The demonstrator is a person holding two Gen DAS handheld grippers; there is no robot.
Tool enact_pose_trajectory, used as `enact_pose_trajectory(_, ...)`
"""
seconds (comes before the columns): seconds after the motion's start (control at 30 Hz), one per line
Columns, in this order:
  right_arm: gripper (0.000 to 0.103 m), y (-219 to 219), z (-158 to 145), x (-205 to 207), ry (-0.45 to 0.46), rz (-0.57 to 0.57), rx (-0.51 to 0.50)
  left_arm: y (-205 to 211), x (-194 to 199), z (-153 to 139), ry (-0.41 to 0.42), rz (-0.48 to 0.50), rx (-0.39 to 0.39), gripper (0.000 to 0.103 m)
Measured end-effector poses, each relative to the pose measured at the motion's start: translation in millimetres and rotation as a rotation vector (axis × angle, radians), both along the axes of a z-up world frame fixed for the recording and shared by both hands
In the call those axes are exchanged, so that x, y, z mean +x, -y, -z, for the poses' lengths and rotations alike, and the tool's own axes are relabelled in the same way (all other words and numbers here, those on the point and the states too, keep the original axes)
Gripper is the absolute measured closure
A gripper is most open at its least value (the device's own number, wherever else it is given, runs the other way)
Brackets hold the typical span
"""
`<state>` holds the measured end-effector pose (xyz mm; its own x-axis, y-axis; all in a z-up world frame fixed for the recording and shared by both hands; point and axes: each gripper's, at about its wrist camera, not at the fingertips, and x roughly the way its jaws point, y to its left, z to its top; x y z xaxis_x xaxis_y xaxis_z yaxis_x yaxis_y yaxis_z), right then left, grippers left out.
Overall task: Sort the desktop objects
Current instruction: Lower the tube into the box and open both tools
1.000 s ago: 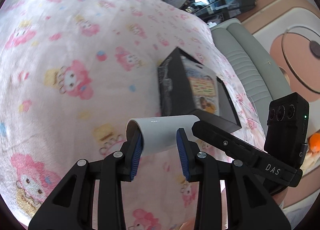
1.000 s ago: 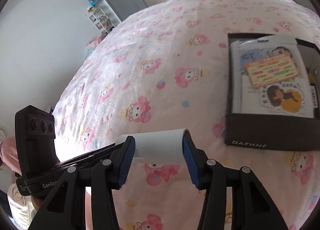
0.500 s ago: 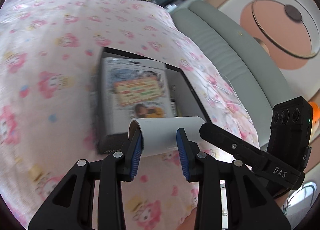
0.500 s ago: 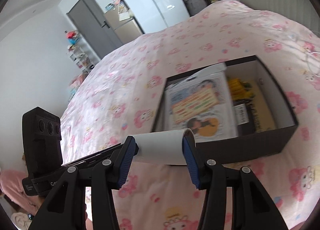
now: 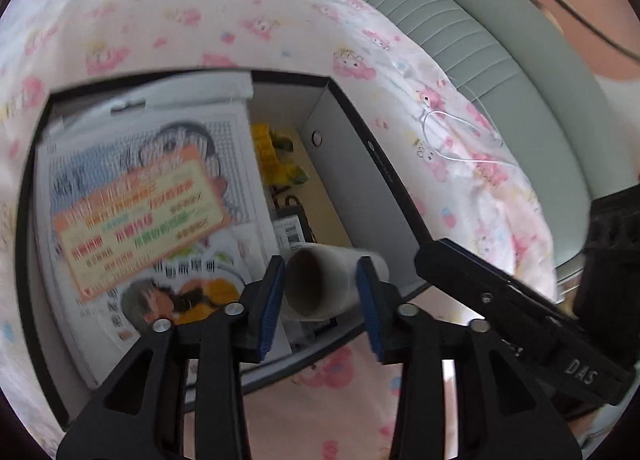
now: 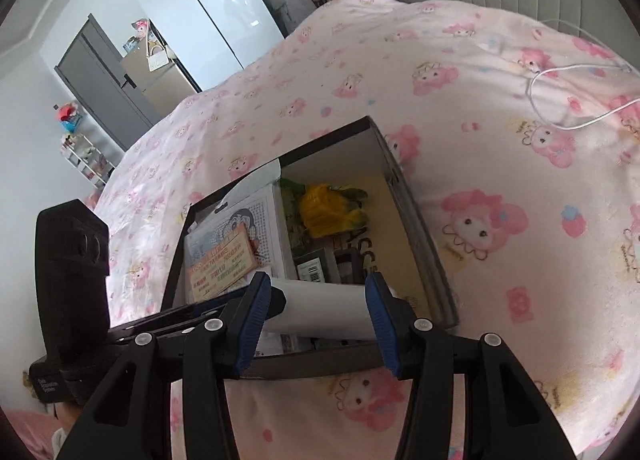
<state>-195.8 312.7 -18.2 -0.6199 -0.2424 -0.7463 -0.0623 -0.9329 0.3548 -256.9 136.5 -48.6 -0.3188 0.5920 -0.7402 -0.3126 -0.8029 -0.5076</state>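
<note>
the white roll [image 5: 320,280] hangs over the near right corner of the black box [image 5: 360,163], which sits on a bed under a pink cartoon blanket [image 6: 500,187]. the left tongs [image 5: 320,300] have just been opening: in the left view there is a gap between each blue pad and the roll, so they no longer press on it, though the roll is between them. the right tongs [image 6: 320,304] are partly closed across the roll's length, one pad at each end; in the right view the pads meet its ends, so this pair seems to carry it now.

already in the box: a large flat packet [image 5: 140,211] with printed cartoon art fills the left side, a yellow and green thing [image 6: 328,207] lies at the far end of the right side, and a dark item with a barcode label [image 5: 290,225] sits nearer.

by my reading the sorting is well along. the roll is over the box but not yet down in it. what is left for this item is to lower it into the free gap at the right and let go. the blanket in view shows only a white cable [image 6: 560,99] outside the box; whether more things wait elsewhere i cannot tell.
</note>
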Motion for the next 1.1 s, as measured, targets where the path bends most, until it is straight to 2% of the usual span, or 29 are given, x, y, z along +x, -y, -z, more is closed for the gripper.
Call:
enact_pose_trajectory(0.1, 0.057, 2, -2, 9, -0.01, 0.002, 0.045, 6, 6, -5, -0.024, -0.025, -0.018, 0.056)
enact_pose_trajectory(0.23, 0.057, 8, -4, 16, -0.009, -0.004, 0.046, 24, 11, -14, -0.045, -0.061, -0.032, 0.056)
enact_pose_trajectory(0.3, 0.057, 16, -6, 16, -0.008, -0.01, 0.043, 32, 11, -20, -0.063, -0.074, -0.045, 0.056)
enact_pose_trajectory(0.43, 0.057, 38, -15, 11, -0.013, -0.027, 0.099, 48, 7, -36, -0.109, -0.118, -0.08, 0.054)
enact_pose_trajectory(0.53, 0.055, 52, -26, 8, -0.028, -0.032, 0.152, 70, 9, -57, -0.168, -0.184, -0.139, 0.046)
enact_pose_trajectory(0.6, 0.051, 65, -35, 3, -0.046, -0.031, 0.178, 86, 15, -68, -0.203, -0.251, -0.187, 0.034)
enact_pose_trajectory(0.67, 0.049, 78, -43, -3, -0.064, -0.026, 0.201, 103, 23, -77, -0.243, -0.305, -0.22, 0.032)
enact_pose_trajectory(0.8, 0.044, 115, -56, -8, -0.095, -0.05, 0.219, 141, 39, -97, -0.316, -0.41, -0.297, 0.021)
enact_pose_trajectory(0.87, 0.038, 133, -63, -6, -0.114, -0.067, 0.227, 160, 45, -107, -0.341, -0.454, -0.314, 0.015)
enact_pose_trajectory(0.9, 0.028, 142, -67, -3, -0.126, -0.076, 0.232, 168, 49, -111, -0.353, -0.476, -0.322, 0.013)
enact_pose_trajectory(1.1, 0.027, 185, -86, 19, -0.191, -0.118, 0.251, 208, 85, -129, -0.406, -0.584, -0.332, 0.008)
